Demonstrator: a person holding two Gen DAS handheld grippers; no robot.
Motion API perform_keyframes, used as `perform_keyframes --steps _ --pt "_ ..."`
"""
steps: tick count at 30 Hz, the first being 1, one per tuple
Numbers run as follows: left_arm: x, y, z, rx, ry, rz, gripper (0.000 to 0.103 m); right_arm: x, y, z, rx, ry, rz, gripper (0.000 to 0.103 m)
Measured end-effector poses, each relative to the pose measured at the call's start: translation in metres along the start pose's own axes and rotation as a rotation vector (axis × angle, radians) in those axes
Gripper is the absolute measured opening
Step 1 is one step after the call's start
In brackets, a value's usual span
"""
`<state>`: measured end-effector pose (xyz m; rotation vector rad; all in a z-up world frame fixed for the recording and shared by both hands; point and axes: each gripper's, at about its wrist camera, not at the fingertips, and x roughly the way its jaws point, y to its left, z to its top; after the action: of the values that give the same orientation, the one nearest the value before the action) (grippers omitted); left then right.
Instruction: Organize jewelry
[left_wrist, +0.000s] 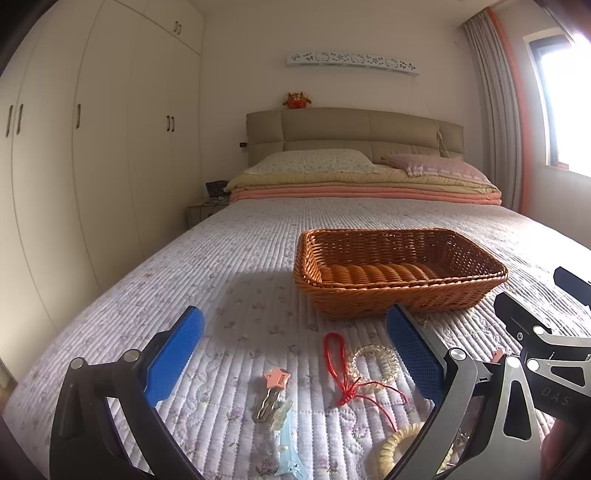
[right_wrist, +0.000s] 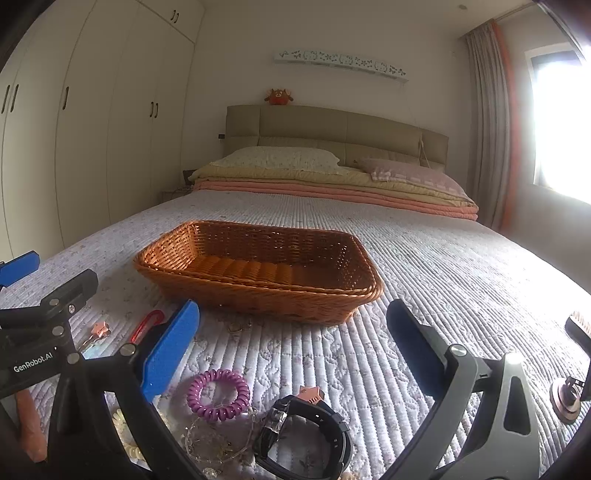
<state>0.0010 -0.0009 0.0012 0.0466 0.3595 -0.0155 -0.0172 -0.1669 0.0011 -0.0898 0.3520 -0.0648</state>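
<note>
Jewelry (right_wrist: 218, 397) on quilt (right_wrist: 424, 258), both grippers' fingers (left_wrist: 173, 354) spread, tilted downward

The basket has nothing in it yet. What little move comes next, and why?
Probably lower the right gripper onto the purple coil and close. Both grippers are open and hold nothing, the basket looks empty, and the coil lies on the bed between the right fingers, just ahead.

My right gripper's blue pad (right_wrist: 168, 349) hides part of the red cord (right_wrist: 146, 325). The light blue hair clip (left_wrist: 290, 456) and black watch (right_wrist: 306, 435) are cut off at the near edge.
</note>
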Motion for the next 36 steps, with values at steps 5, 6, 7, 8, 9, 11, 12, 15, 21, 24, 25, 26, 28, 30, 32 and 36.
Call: perform_keyframes --steps 5,6,7,8,9,11,12,15,21,24,25,26,28,30,32,36 --pt "0.0005 0.0004 -0.0005 0.002 0.001 -0.001 0.096 0.0008 -0.0015 -0.0001 0.004 0.003 0.002 0.097" --pt "0.0008 0.0006 -0.0007 0.002 0.001 -0.001 0.096 0.0011 -0.0013 -0.0005 0.004 0.004 0.002 0.097" --pt "0.0007 0.0008 -0.0007 0.003 0.001 -0.001 0.096 0.0012 -0.002 -0.0005 0.005 0.005 0.002 0.097" --pt "0.0008 0.0007 -0.001 0.004 0.001 -0.002 0.096 0.0013 -0.0019 -0.0007 0.006 0.005 0.002 0.097" --pt "0.0008 0.0003 -0.001 0.004 0.001 -0.001 0.096 0.0021 -0.0023 -0.0007 0.007 0.007 0.002 0.097" --pt "0.0007 0.0004 -0.001 0.003 0.001 -0.001 0.096 0.003 -0.0024 -0.0009 0.007 0.01 0.001 0.097" --pt "0.0007 0.0001 -0.001 0.004 0.001 -0.001 0.096 0.0032 -0.0026 -0.0011 0.008 0.01 0.001 0.097" --pt "0.0007 -0.0003 -0.0012 0.004 0.001 -0.001 0.096 0.0038 -0.0022 -0.0009 0.008 0.013 0.004 0.097" --pt "0.0004 -0.0002 -0.0012 0.005 0.0 -0.001 0.096 0.0041 -0.0022 -0.0008 0.008 0.013 0.005 0.097" --pt "0.0007 -0.0005 -0.0012 0.005 0.001 -0.001 0.096 0.0044 -0.0021 -0.0008 0.007 0.015 0.005 0.097" --pt "0.0007 -0.0005 -0.0012 0.004 0.002 -0.001 0.096 0.005 -0.0019 -0.0009 0.006 0.016 0.004 0.097" --pt "0.0007 -0.0004 -0.0013 0.003 0.003 -0.003 0.096 0.0049 -0.0016 -0.0013 0.006 0.017 0.004 0.097" --pt "0.0012 0.0 -0.0017 0.001 0.004 -0.004 0.096 0.0051 -0.002 -0.0012 0.005 0.017 0.004 0.097" --pt "0.0014 0.0001 -0.0018 0.001 0.005 -0.005 0.096 0.0052 -0.0021 -0.0011 0.005 0.018 0.004 0.097" --pt "0.0016 0.0003 -0.0024 0.001 0.006 -0.005 0.096 0.0062 -0.0013 -0.0011 0.003 0.019 0.003 0.097" --pt "0.0021 0.0009 -0.0026 0.002 0.006 -0.005 0.096 0.0064 -0.001 -0.0013 0.004 0.019 0.005 0.097"
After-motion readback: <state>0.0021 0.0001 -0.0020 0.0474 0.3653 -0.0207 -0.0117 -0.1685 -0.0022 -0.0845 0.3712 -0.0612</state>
